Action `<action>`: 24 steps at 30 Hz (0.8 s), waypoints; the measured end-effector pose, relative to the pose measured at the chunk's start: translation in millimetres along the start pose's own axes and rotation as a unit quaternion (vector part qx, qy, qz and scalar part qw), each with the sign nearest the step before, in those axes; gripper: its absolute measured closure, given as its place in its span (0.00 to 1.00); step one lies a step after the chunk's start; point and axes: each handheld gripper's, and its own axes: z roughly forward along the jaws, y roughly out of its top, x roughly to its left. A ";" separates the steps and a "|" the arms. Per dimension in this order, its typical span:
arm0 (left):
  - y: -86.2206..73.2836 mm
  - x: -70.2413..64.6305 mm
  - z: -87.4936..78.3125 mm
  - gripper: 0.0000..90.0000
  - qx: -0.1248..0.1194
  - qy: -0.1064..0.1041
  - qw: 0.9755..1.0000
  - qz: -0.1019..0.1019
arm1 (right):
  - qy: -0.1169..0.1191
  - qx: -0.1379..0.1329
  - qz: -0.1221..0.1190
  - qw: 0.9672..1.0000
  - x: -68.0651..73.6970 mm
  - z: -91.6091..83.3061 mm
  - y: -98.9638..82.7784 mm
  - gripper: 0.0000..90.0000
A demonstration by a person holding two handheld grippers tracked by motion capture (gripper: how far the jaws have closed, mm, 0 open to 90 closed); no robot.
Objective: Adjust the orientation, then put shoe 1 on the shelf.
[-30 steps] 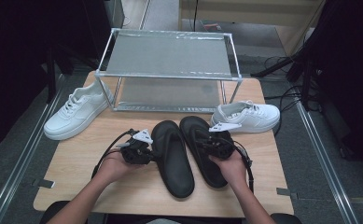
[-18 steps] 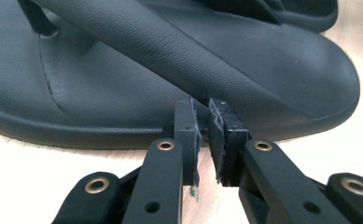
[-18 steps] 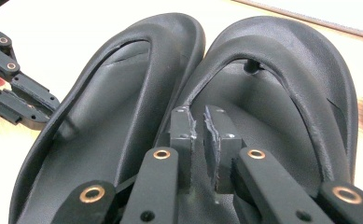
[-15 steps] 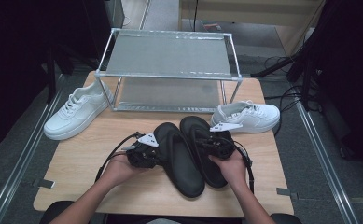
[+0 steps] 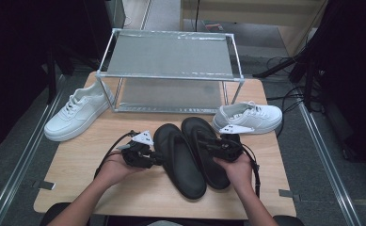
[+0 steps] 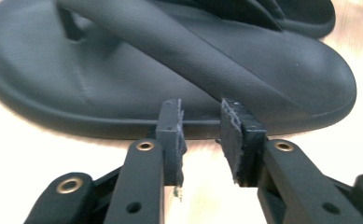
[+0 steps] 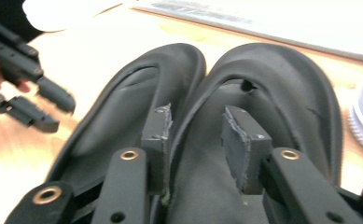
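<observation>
At the table's near middle the two black sandals [image 5: 190, 155] lie side by side, soles down, toes toward the rack [image 5: 169, 70], apparently set down as a pair; the left gripper [image 5: 158, 157] has just been opening and stands released beside the left sandal's edge; the right gripper [image 7: 195, 128], likewise just opening, straddles the right sandal's strap without pinching it; heels are cut off behind hands; white sneakers [image 5: 77, 115] flank them.

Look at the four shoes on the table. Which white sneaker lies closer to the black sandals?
The white sneaker on the right, by the rack's right leg: its sole nearly meets the right sandal. The left white sneaker sits well apart at the table's left edge.
</observation>
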 end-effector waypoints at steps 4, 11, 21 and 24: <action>-4.0 9.0 -9.1 0.72 -0.015 0.005 1.000 -0.016 | 0.008 0.000 0.004 1.000 6.2 -1.6 -5.2 0.61; -9.5 24.4 -21.2 0.60 -0.028 0.021 0.998 -0.048 | -0.001 0.000 -0.019 1.000 16.2 1.5 -10.0 0.52; -12.9 34.3 -26.1 0.51 -0.037 0.029 0.997 -0.069 | -0.004 0.012 -0.023 1.000 21.8 10.0 -12.7 0.50; -13.3 34.5 -25.9 0.51 -0.035 0.028 0.997 -0.069 | -0.004 0.013 -0.023 1.000 21.0 10.2 -12.4 0.50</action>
